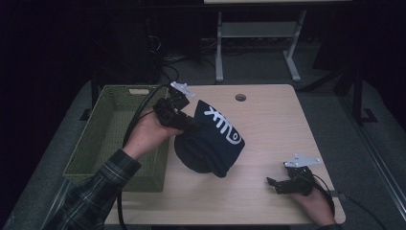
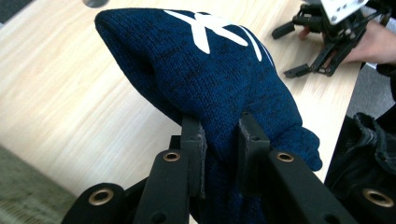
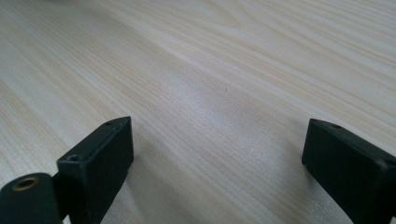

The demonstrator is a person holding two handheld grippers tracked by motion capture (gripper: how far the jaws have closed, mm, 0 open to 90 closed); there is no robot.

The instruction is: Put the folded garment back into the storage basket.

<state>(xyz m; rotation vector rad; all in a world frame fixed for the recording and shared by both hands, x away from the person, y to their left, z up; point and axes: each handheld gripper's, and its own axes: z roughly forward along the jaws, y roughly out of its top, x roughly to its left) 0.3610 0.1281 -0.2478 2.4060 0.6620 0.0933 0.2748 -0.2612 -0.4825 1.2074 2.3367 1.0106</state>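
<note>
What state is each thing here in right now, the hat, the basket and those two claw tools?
Left gripper: shut on the knit hat, pinching a fold.
Knit hat: dark blue, held up by one side, bottom at the table.
Right gripper: open, nothing between its jaws, low over the table.
Green basket: upright beside the table, looks empty.

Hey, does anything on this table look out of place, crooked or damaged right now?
Nothing stands out. The dark blue knitted beanie with white lettering hangs bunched from the left gripper, undamaged. The green woven basket sits square by the wooden table.
</note>
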